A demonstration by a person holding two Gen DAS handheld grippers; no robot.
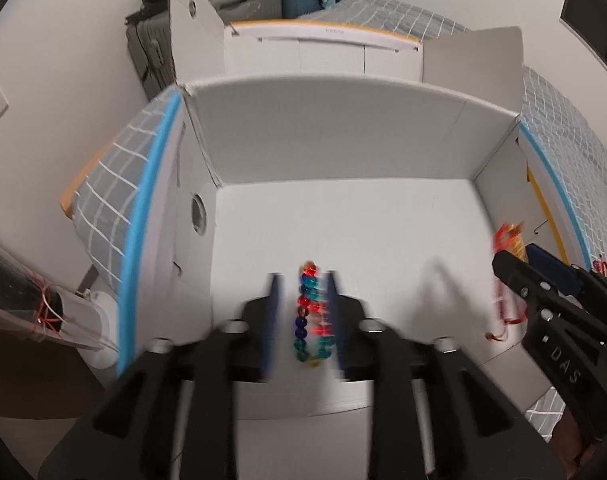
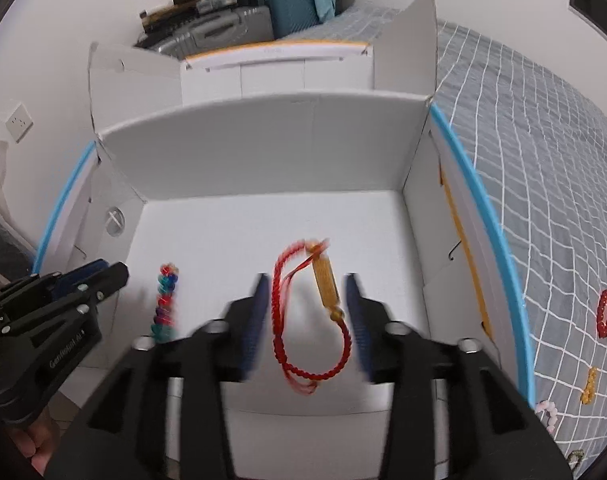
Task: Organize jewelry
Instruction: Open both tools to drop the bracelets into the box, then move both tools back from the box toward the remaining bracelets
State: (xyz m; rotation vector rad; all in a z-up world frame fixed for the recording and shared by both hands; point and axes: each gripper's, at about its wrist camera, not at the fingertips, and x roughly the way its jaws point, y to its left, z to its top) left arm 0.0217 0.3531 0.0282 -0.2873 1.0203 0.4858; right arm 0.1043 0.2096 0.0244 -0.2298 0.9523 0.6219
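both sets of fingers are wide apart, holding nothing. left gripper [image 1: 303, 280] straddles the beaded bracelet [image 1: 311, 312], right gripper [image 2: 307, 284] the red cord bracelet [image 2: 307, 320], both inside the box [image 2: 263, 140]. risk: closing may snag and drag either out.

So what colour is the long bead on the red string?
The long bead on the red string bracelet is golden amber, clearest in the right wrist view.

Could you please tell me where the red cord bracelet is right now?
In the right wrist view, the red cord bracelet lies on the white box floor between the right hand-held gripper's open fingers, right of the multicoloured bead bracelet.
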